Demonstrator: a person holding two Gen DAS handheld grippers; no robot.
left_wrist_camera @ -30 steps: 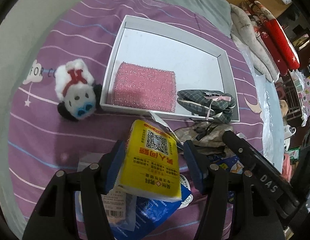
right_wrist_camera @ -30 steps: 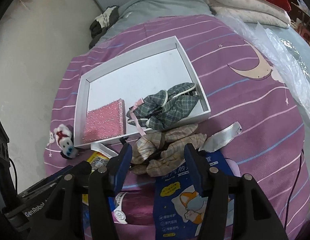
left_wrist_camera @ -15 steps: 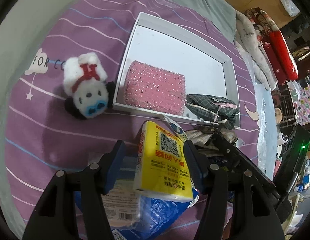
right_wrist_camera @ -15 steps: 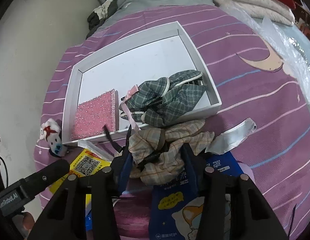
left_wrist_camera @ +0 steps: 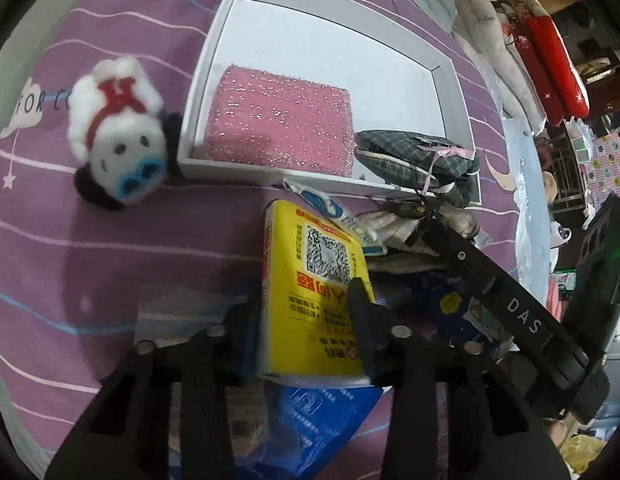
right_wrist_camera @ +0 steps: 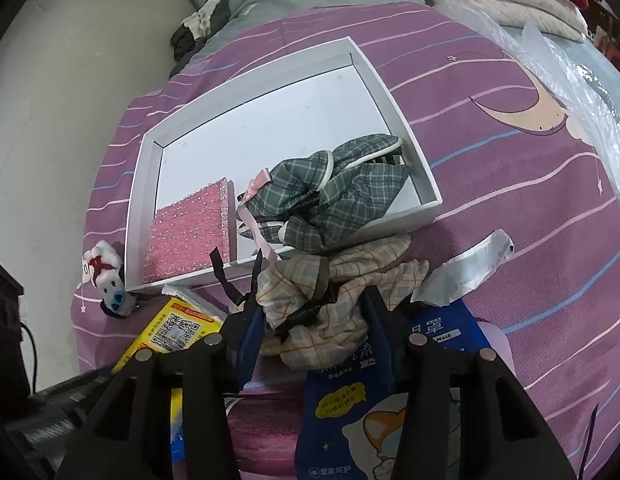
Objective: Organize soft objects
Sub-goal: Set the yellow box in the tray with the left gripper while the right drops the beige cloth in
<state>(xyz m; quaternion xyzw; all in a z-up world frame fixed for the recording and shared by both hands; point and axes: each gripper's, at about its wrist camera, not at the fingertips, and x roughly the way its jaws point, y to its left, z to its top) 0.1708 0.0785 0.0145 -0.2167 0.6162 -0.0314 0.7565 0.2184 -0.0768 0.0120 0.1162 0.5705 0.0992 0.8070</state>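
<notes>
A yellow tissue pack stands between the fingers of my left gripper, whose jaws are closing with both pads against its sides. My right gripper is shut on a beige plaid cloth bundle lying just in front of the white tray. In the tray lie a pink glittery sponge and a green plaid cloth with a pink ribbon, which hangs over the near rim. A white plush toy lies on the purple bedspread, left of the tray.
A dark blue mask packet lies under the right gripper, and a blue packet under the left. A strip of clear wrapper sits right of the beige cloth. Pillows and clear plastic sheeting line the bed's right side. A wall borders the left.
The left gripper's fingers have drawn in from wide apart onto the yellow pack. The right gripper has narrowed around the beige cloth and come closer to it.
</notes>
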